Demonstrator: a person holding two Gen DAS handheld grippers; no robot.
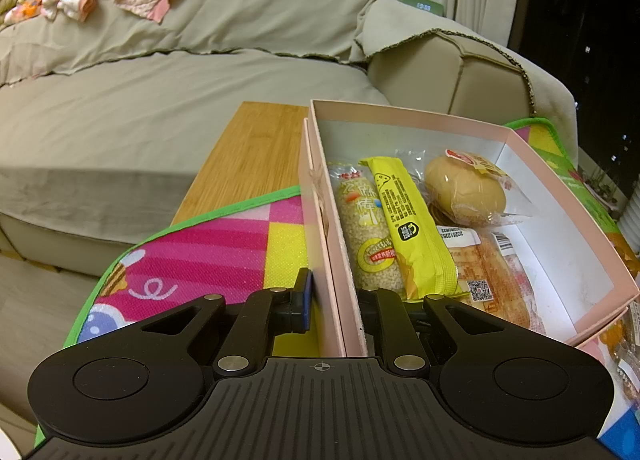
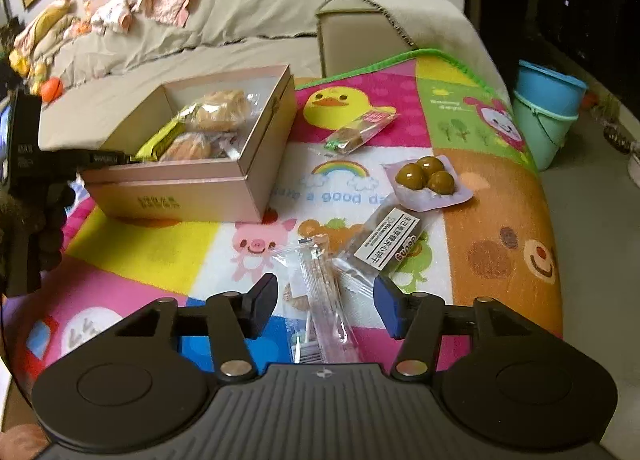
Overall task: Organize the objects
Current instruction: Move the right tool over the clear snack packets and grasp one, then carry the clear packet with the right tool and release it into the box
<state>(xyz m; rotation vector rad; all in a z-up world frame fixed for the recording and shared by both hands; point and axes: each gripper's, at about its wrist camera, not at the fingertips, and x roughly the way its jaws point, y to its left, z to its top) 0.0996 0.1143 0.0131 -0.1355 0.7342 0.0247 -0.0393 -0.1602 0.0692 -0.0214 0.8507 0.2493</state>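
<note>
The pink box [image 1: 400,111] stands on the colourful play mat [image 1: 224,244]. It holds a sesame stick [image 1: 368,227], a yellow packet [image 1: 412,227], a wrapped bun [image 1: 464,187] and a toast packet [image 1: 496,280]. My left gripper [image 1: 336,296] is shut on the box's near left wall, one finger outside and one inside. My right gripper [image 2: 326,302] hangs open over a clear-wrapped snack [image 2: 320,284] that lies between its fingers, pads apart from it. A dark labelled bar [image 2: 384,240], a tray of three brown balls [image 2: 426,179] and a small green-and-red packet [image 2: 356,129] lie loose on the mat, right of the box [image 2: 180,183].
A beige sofa [image 1: 160,99] with clothes on its back runs behind the mat. A wooden side table [image 1: 248,155] stands left of the box. Stacked blue and green buckets [image 2: 548,107] stand on the floor past the mat's right edge.
</note>
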